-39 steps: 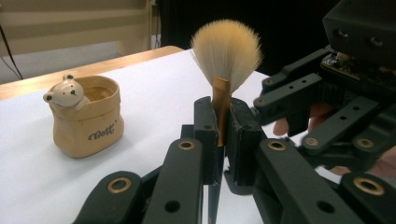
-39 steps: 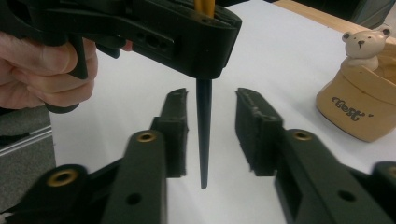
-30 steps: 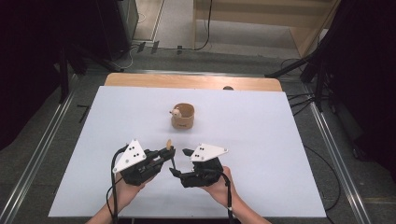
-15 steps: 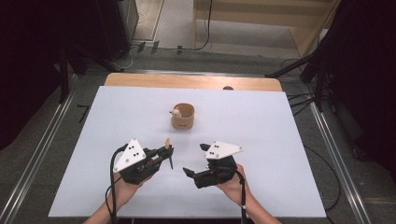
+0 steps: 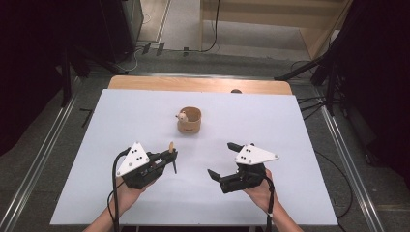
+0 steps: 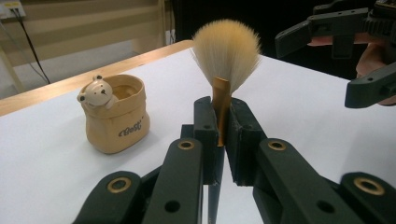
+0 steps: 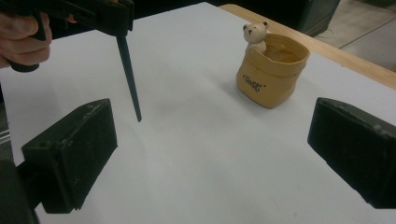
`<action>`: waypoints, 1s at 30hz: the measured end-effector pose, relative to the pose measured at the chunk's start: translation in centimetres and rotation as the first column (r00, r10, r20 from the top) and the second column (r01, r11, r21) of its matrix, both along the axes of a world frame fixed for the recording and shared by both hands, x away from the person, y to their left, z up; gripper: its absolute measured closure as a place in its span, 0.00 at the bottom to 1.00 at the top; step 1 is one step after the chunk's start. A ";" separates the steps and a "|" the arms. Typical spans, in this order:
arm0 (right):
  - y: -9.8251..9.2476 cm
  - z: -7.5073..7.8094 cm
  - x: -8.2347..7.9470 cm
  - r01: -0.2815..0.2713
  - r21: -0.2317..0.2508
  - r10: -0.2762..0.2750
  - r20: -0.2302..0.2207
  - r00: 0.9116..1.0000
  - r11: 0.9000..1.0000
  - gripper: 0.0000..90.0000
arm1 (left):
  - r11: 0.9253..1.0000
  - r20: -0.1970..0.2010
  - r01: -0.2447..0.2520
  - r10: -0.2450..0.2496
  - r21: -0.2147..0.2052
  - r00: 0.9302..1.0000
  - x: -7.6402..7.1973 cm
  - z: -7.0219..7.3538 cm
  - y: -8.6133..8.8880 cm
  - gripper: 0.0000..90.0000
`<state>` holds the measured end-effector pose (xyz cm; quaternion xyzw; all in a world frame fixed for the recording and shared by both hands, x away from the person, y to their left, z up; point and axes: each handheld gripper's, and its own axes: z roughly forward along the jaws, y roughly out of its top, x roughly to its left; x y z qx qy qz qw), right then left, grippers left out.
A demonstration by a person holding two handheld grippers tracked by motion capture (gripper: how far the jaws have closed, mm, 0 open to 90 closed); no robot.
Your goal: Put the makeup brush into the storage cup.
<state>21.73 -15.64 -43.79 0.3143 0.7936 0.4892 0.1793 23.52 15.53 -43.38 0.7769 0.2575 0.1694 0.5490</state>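
My left gripper (image 5: 171, 157) is shut on a makeup brush (image 6: 226, 51), held upright with the pale bristles on top and the dark pointed handle (image 7: 130, 79) hanging toward the table. In the left gripper view the jaws (image 6: 219, 121) pinch the brush's golden ferrule. My right gripper (image 5: 222, 159) stands open to the right of the brush; its jaws have just been opening and nothing lies between them (image 7: 212, 149). A tan sack-shaped cup (image 5: 189, 121) with a small bear figure on its rim stands farther back, mid-table.
A white sheet (image 5: 290, 121) covers the table, with a wooden edge (image 5: 203, 84) showing along the back. Metal rails and cables run on the floor around it. Bare room lies between the grippers and the cup (image 7: 273, 70).
The right gripper has drawn away to the right from the left one and its jaws have spread wider. The left gripper and the brush have stayed put.
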 end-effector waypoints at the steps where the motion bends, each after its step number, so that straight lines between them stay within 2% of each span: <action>1: -0.1 -0.1 0.0 0.002 0.001 -0.002 -0.001 1.000 1.000 0.02 | 1.000 -0.001 -0.001 0.001 0.000 1.000 0.0 0.0 0.0 0.94; 7: -1.0 -0.2 -0.4 0.002 0.035 -0.003 0.009 1.000 0.999 0.00 | 1.000 -0.001 -0.005 0.005 0.009 1.000 0.4 -0.1 0.3 0.94; 13: -1.7 -0.6 -0.7 0.010 0.047 -0.011 0.009 1.000 0.999 0.00 | 1.000 0.003 -0.004 0.004 0.006 1.000 1.0 0.2 0.5 0.94; 22: -2.5 -1.1 -1.3 0.028 0.007 -0.028 0.007 1.000 1.000 0.00 | 1.000 0.001 -0.018 0.018 0.019 1.000 1.9 0.3 0.3 0.94; 25: -2.6 -1.6 -1.7 0.030 -0.022 -0.030 0.014 0.999 0.999 0.00 | 1.000 0.005 -0.017 0.017 0.024 1.000 2.5 0.3 0.1 0.94; 30: -2.9 -2.1 -2.0 0.029 -0.017 -0.029 0.005 1.000 0.999 0.00 | 0.999 -0.003 -0.013 0.013 0.033 1.000 3.0 0.3 -0.2 0.94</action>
